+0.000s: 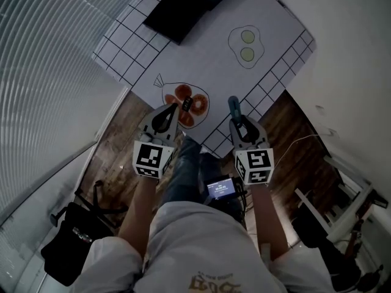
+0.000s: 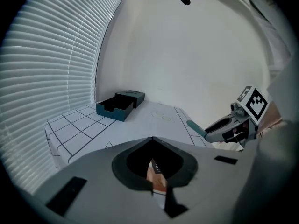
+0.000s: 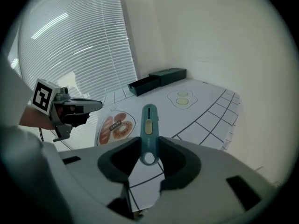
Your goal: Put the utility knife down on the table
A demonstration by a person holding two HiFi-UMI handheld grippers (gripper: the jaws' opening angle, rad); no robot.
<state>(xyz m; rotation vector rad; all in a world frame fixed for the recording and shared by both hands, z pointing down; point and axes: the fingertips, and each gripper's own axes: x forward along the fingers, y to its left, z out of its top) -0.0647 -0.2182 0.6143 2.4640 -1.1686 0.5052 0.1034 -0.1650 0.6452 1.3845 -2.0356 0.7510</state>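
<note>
A teal utility knife [image 1: 233, 107] with a pale slider sticks forward out of my right gripper [image 1: 235, 121], whose jaws are shut on its rear end. In the right gripper view the utility knife [image 3: 148, 122] points away over the white gridded table cloth [image 3: 205, 113], above the table's near edge. My left gripper [image 1: 174, 110] hovers beside it on the left, over a printed bag of orange rings [image 1: 186, 105]. Its jaws meet at the tips in the left gripper view [image 2: 153, 140], with nothing held; only the print shows through the gap. The right gripper [image 2: 210, 133] appears there at the right.
A dark open box [image 1: 183, 8] stands at the table's far end, and a fried-egg print [image 1: 247, 44] lies mid-table. Window blinds [image 1: 55, 54] run along the left, a white wall on the right. Wooden floor, a small screen [image 1: 221, 188] and cables lie below.
</note>
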